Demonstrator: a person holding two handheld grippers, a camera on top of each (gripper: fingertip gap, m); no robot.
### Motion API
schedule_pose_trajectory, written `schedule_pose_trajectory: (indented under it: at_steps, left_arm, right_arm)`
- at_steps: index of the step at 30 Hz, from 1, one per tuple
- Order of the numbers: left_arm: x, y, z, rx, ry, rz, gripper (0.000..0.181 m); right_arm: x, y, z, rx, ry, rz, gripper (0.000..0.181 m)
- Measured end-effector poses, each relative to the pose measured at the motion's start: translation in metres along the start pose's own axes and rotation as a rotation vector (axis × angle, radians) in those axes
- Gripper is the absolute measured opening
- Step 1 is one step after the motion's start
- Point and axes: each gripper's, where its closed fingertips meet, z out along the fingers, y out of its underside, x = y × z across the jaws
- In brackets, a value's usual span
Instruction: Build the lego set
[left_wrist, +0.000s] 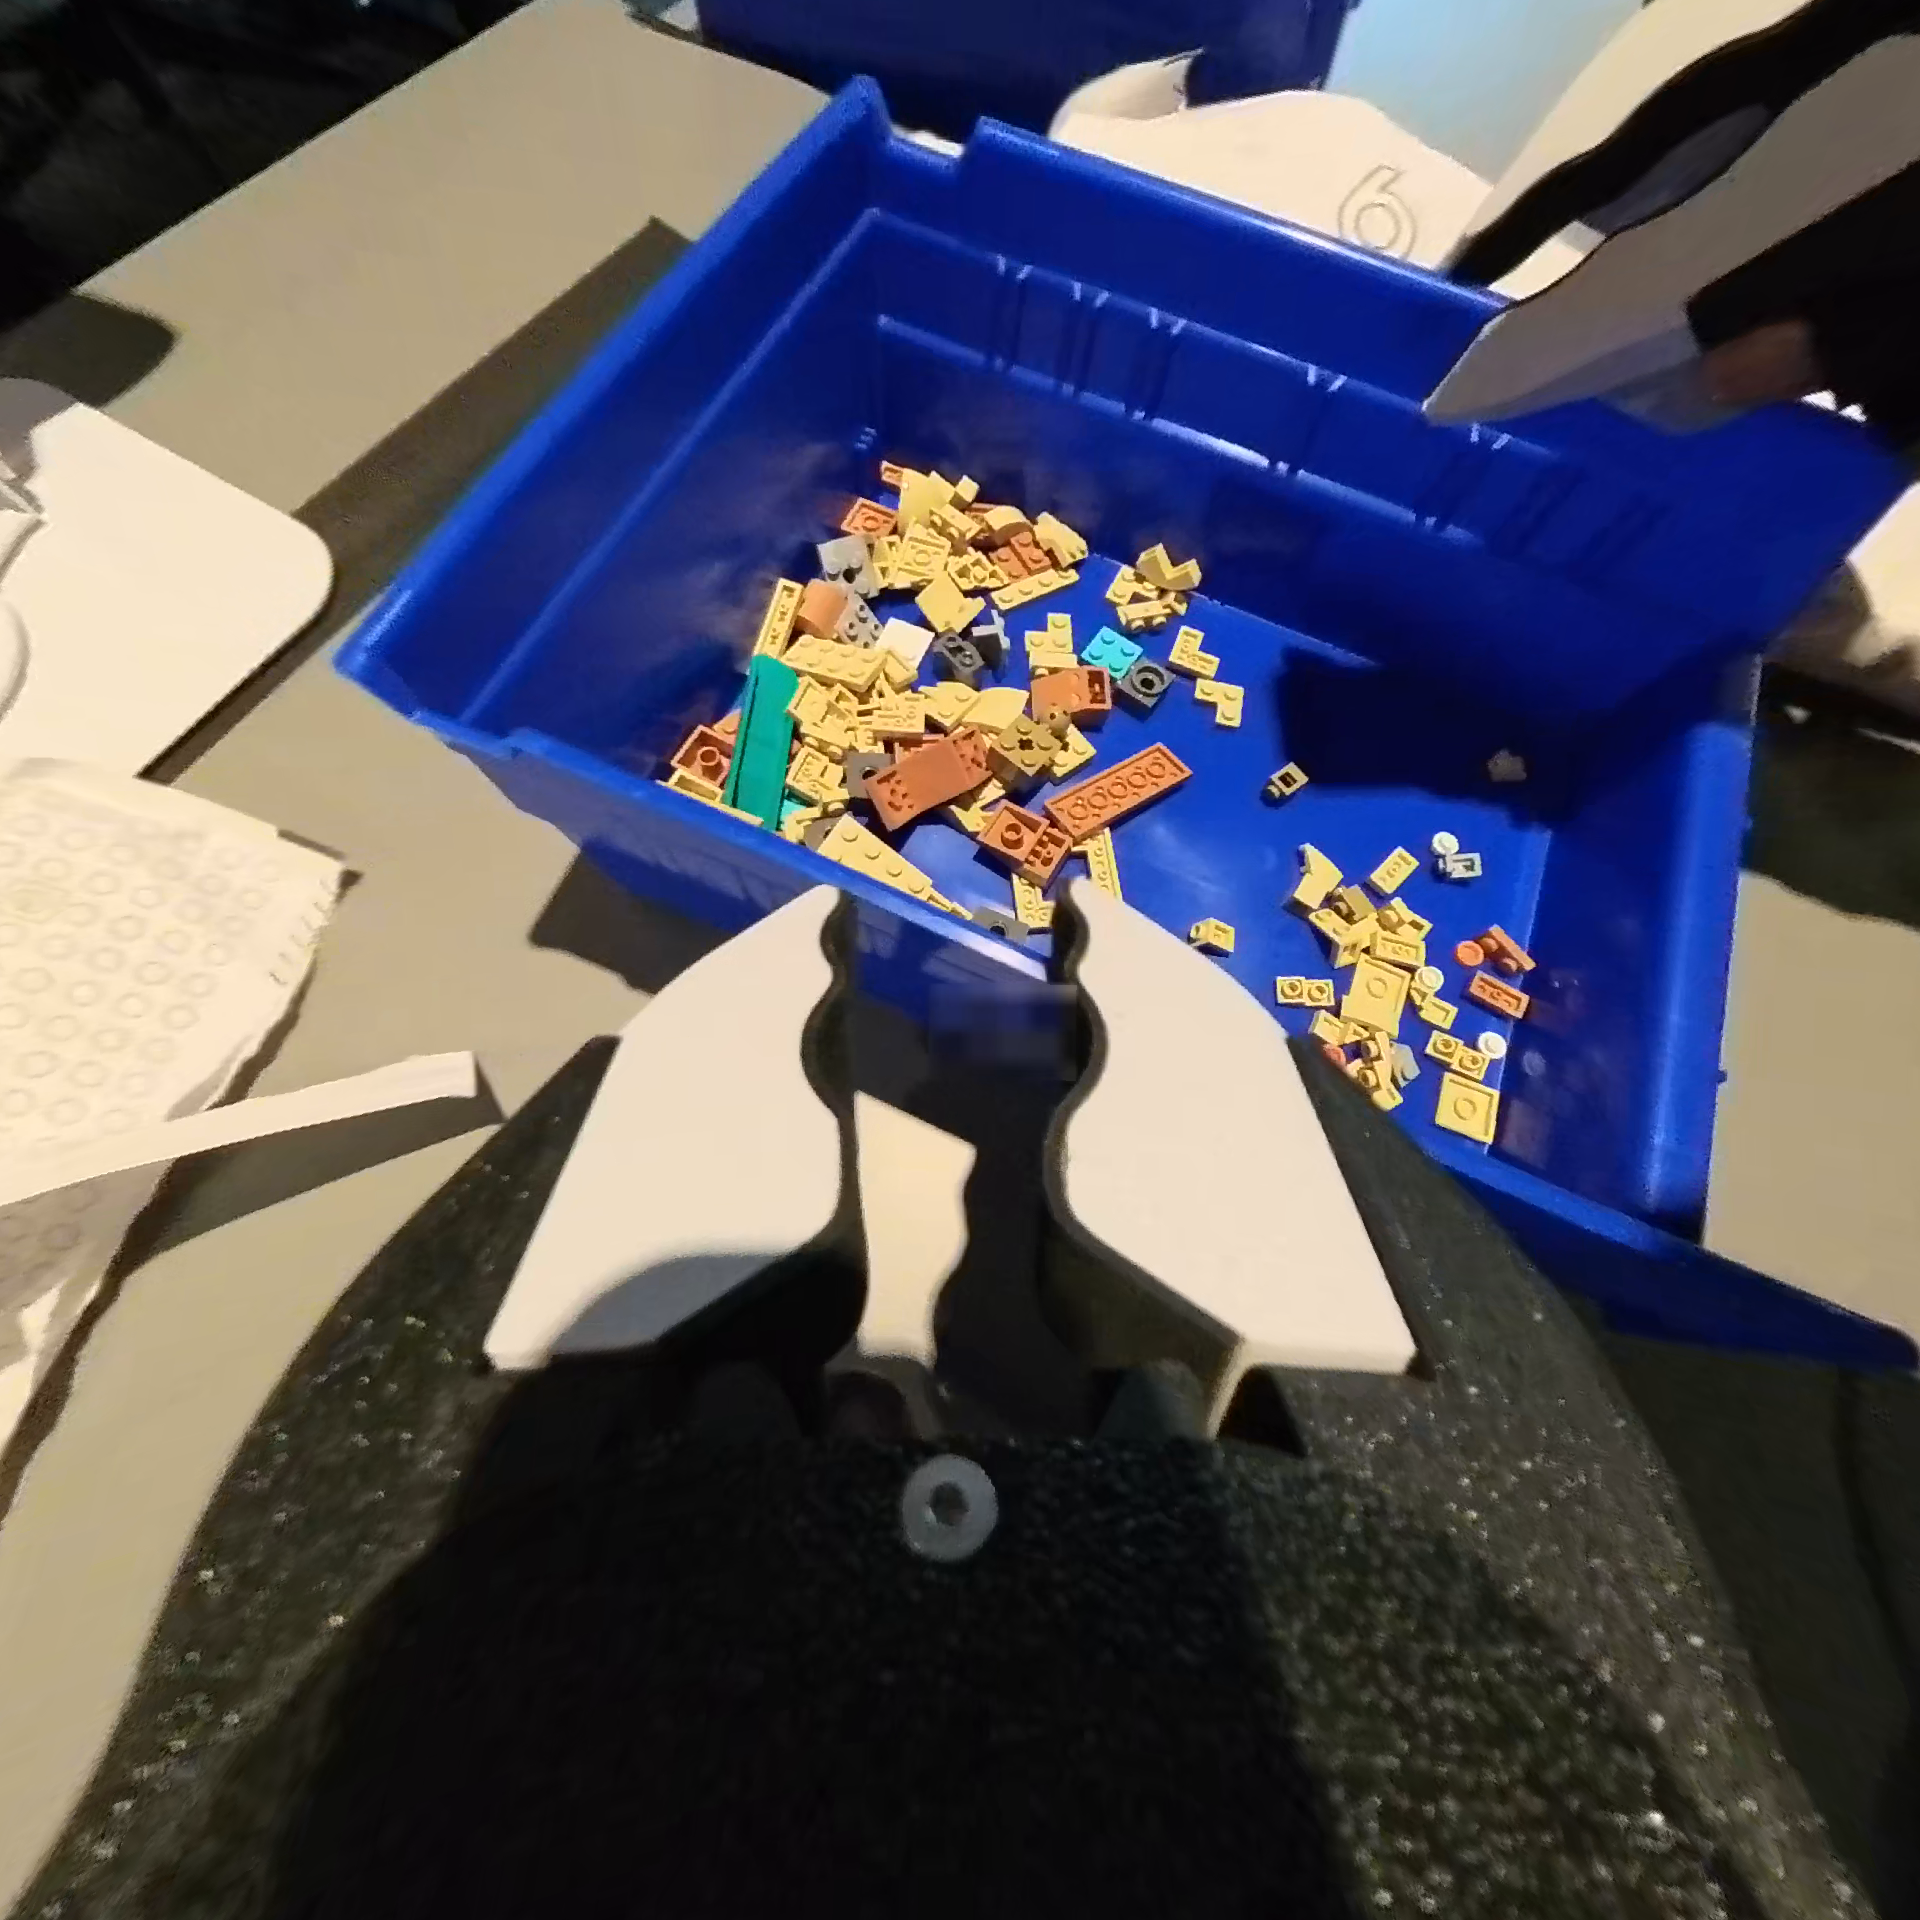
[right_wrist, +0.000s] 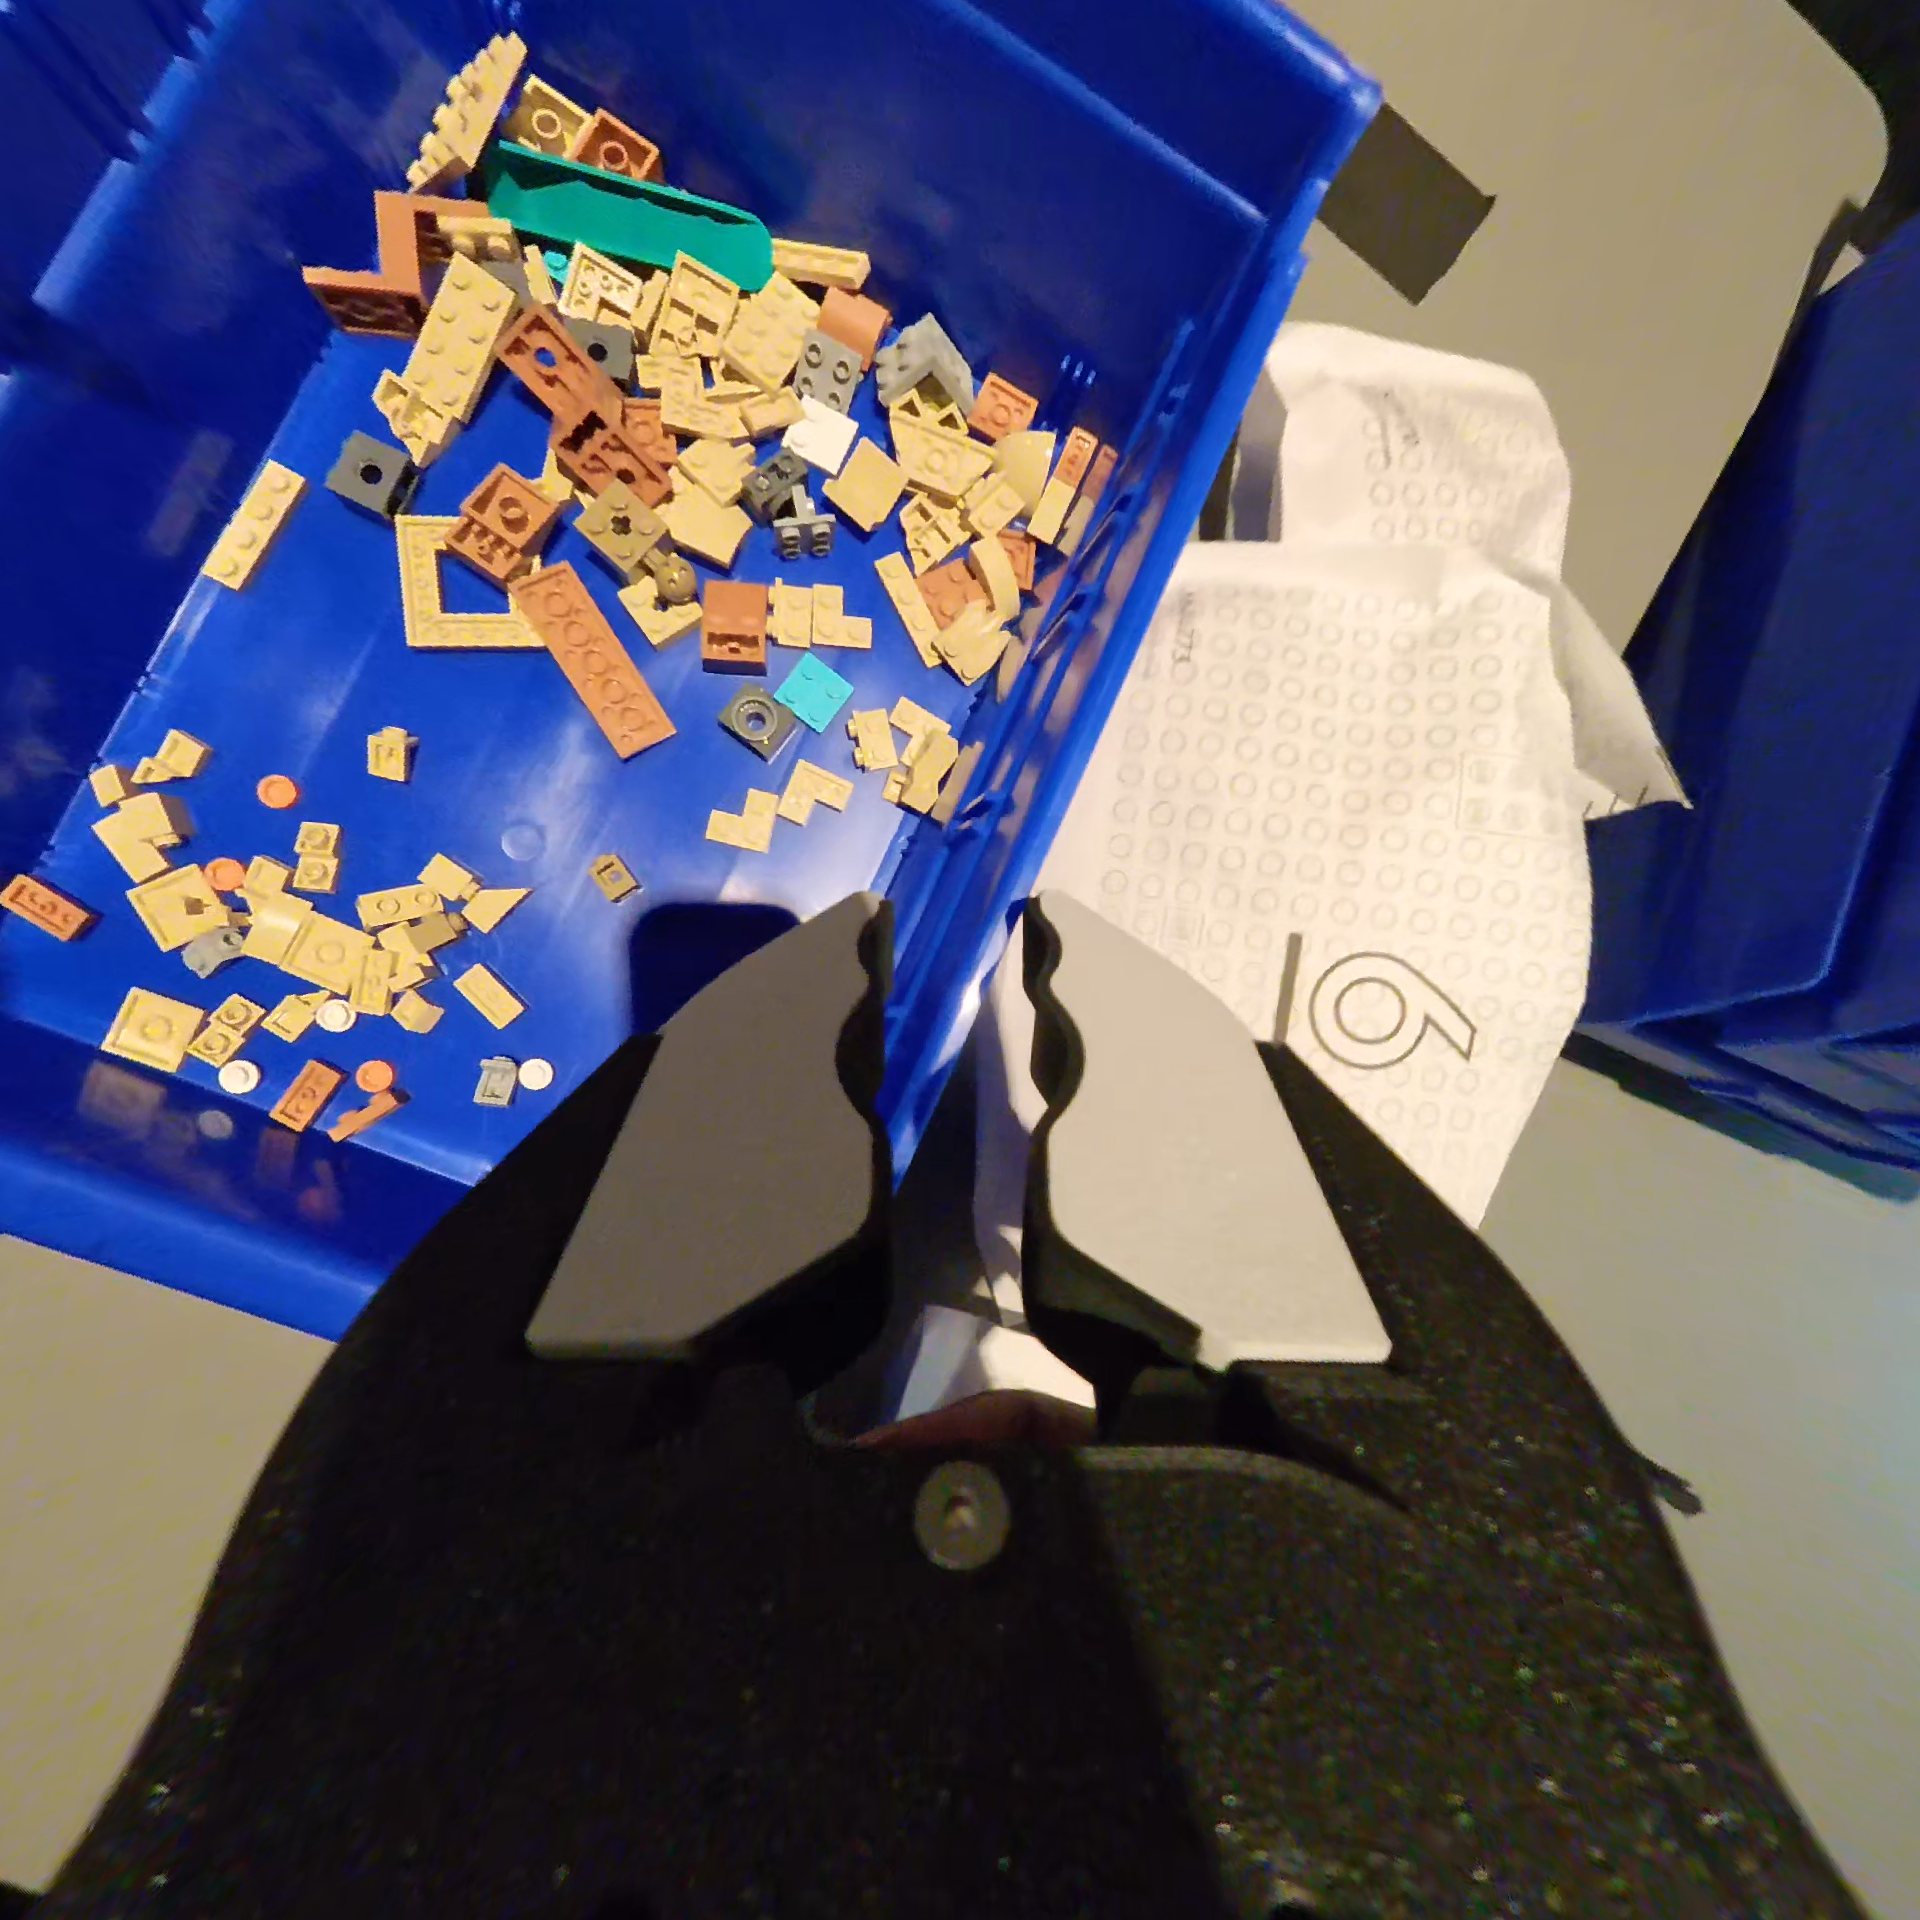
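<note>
A blue bin (left_wrist: 582, 540) holds a big heap of tan, brown and grey lego pieces (left_wrist: 935, 686) with a teal separator tool (left_wrist: 764, 743), and a smaller scatter (left_wrist: 1382, 987). My left gripper (left_wrist: 951, 899) is open and empty, its tips at the bin's near wall. My right gripper (right_wrist: 956, 914) straddles the bin's side wall (right_wrist: 1195, 343), one finger inside and one outside, nearly closed on it. It also shows on the bin's far right rim in the left wrist view (left_wrist: 1538, 364). The heap (right_wrist: 665, 416) and the tool (right_wrist: 623, 218) show in the right wrist view.
An empty white paper bag with a circle pattern (right_wrist: 1351, 831) lies beside the bin. Another such bag (left_wrist: 125, 935) and a white sheet (left_wrist: 156, 582) lie to the left on the grey table. A second blue bin (right_wrist: 1766, 727) stands to the right. One gripper's finger ends stand about 20 cm off the other's.
</note>
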Motion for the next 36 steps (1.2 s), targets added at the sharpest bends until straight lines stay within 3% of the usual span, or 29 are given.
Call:
schedule_pose_trajectory:
  at_steps: [10, 16, 21, 36]
  left_arm:
    - [-0.006, -0.002, -0.005, -0.074, -0.022, 0.141, 0.041]
    - [-0.023, -0.029, -0.024, -0.029, -0.104, 0.202, 0.040]
    - [-0.034, -0.042, -0.033, 0.003, -0.131, 0.198, 0.040]
    - [-0.039, -0.038, -0.036, 0.008, -0.122, 0.191, 0.039]
  right_arm:
    - [0.008, -0.019, -0.019, 0.094, 0.022, -0.034, 0.023]
    - [-0.009, -0.043, -0.029, 0.183, -0.028, -0.086, 0.025]
    - [-0.027, -0.056, -0.027, 0.223, -0.082, -0.113, 0.025]
    - [-0.053, -0.082, -0.007, 0.226, -0.145, -0.164, 0.027]
